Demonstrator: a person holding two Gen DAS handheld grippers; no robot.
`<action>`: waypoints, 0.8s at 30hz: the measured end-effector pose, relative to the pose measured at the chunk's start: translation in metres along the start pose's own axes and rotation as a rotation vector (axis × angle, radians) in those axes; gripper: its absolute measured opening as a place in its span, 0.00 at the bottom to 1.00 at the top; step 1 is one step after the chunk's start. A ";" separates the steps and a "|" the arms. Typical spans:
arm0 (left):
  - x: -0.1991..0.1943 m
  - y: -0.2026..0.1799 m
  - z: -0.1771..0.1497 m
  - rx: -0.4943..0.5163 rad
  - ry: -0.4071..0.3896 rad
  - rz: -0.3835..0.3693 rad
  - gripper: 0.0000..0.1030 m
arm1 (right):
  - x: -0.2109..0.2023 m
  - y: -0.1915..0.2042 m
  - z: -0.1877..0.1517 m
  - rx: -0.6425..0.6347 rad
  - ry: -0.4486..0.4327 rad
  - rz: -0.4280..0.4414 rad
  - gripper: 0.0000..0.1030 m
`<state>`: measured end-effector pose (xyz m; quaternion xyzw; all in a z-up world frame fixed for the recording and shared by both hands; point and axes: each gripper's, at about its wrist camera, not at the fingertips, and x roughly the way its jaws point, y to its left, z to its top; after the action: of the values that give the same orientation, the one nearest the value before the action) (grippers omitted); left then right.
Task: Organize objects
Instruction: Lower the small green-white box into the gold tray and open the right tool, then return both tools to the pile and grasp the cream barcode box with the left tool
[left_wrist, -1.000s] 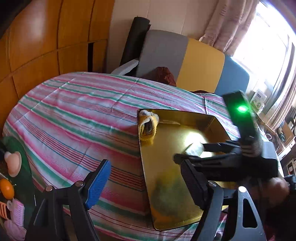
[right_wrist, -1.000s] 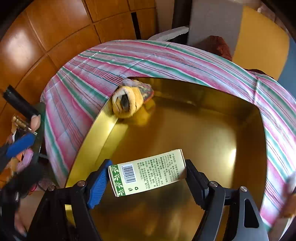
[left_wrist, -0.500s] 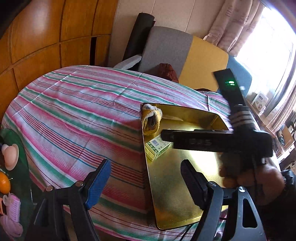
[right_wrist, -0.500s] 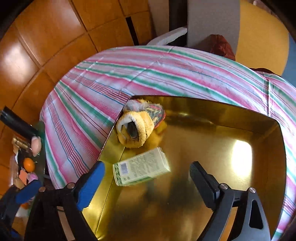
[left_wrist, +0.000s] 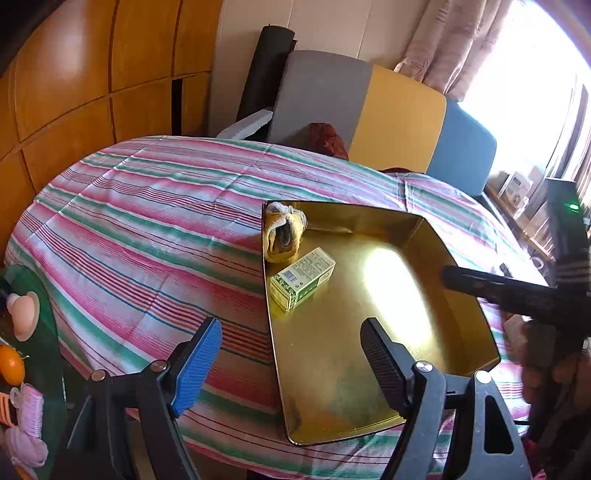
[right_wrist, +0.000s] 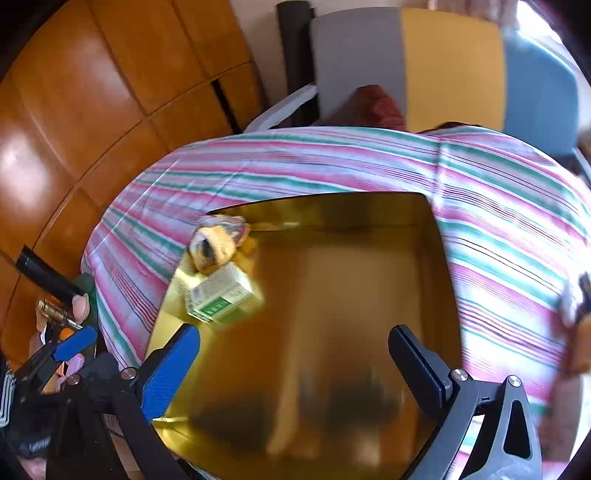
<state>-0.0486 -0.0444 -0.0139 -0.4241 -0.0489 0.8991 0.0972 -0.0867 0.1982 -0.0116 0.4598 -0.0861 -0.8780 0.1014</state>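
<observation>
Striped tablecloth (left_wrist: 147, 229) under gold tray (left_wrist: 332, 387) | wood-panelled wall (left_wrist: 92, 74) | both jaws open, empty

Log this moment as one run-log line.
right gripper: open, jaws just opening, empty | left gripper: open, empty | box: in gold tray, beside rolled cloth

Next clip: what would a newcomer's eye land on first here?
The shiny gold tray on the striped cloth, glaring with window light. In its far left corner lie a green-and-white box and a rolled yellow cloth. Both grippers, left and right, are open and empty.
</observation>
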 end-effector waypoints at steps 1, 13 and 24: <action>0.001 -0.002 -0.001 0.005 0.005 0.005 0.76 | -0.005 -0.006 -0.004 0.009 -0.008 -0.008 1.00; -0.003 -0.037 -0.006 0.096 0.015 -0.035 0.76 | -0.059 -0.087 -0.050 0.121 -0.058 -0.139 1.00; 0.009 -0.083 -0.007 0.182 0.081 -0.134 0.76 | -0.143 -0.216 -0.096 0.388 -0.170 -0.343 1.00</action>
<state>-0.0382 0.0386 -0.0110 -0.4453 0.0086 0.8733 0.1973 0.0508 0.4376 -0.0051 0.4034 -0.1817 -0.8848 -0.1461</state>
